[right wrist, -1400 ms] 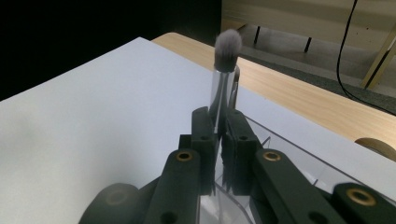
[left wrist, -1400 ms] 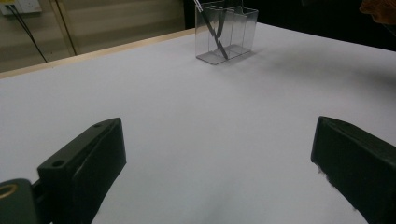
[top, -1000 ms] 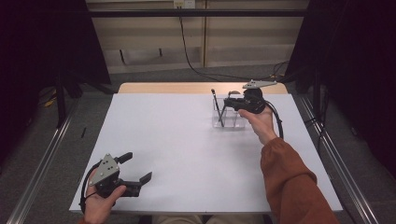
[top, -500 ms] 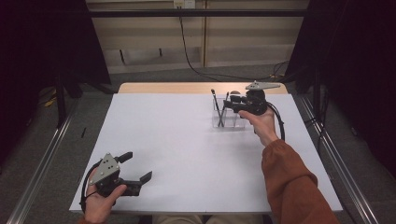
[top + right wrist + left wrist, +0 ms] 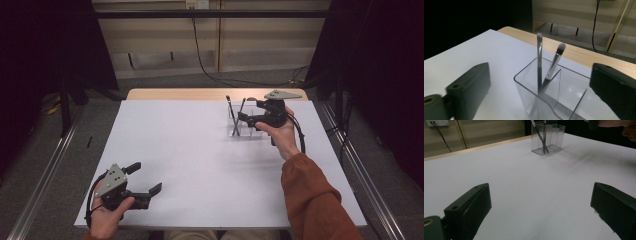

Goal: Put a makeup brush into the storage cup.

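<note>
White table: 2 brushes, 1 holder

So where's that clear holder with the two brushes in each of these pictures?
High view: the clear holder stands right of centre on the far part of the table, beside the right gripper.
Left gripper view: top, slightly right of centre.
Right gripper view: bottom centre.
Shared landmark: its two brushes.

two makeup brushes | bristles up, crossed, leaning | in clear organizer end compartment
</note>
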Demonstrator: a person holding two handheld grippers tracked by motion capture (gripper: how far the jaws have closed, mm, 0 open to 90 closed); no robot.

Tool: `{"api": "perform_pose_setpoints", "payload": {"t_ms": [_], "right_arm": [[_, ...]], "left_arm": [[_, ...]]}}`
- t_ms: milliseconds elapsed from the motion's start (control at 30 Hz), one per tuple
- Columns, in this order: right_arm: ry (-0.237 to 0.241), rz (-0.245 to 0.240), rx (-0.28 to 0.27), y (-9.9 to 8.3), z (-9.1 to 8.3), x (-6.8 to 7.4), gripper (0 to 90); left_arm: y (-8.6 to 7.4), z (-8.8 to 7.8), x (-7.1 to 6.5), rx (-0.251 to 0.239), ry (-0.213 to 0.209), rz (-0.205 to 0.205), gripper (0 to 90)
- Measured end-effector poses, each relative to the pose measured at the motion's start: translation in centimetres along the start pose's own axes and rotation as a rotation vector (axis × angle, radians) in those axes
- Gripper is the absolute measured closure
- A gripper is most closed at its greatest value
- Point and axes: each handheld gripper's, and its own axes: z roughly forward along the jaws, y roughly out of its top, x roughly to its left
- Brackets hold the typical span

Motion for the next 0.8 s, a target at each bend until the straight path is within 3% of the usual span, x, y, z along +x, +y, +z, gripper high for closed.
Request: {"api": "perform_pose_setpoints", "payload": {"t_ms": [200, 300, 533, 800], "right_arm": [[-0.002, -0.02, -0.005, -0.2, -0.6, 0.3, 0.6], [-0.009, 0.0, -0.014, -0.2, -0.9, 0.3, 0.6], [-0.045, -0.031, -0.02, -1.1, -1.9, 0.7, 0.8], [-0.046, -0.006, -0.038, -2.1, -2.9, 0.7, 0.8]], "left_arm": [[0.0, -0.1, 0.0, -0.008, 0.005, -0.008, 3.1], [0.0, 0.0, -0.2, -0.008, -0.002, -0.007, 3.1], [0.0, 0.1, -0.1, -0.008, -0.008, -0.006, 3.1], [0.0, 0.0, -0.2, -0.01, -0.002, -0.012, 3.1]]}}
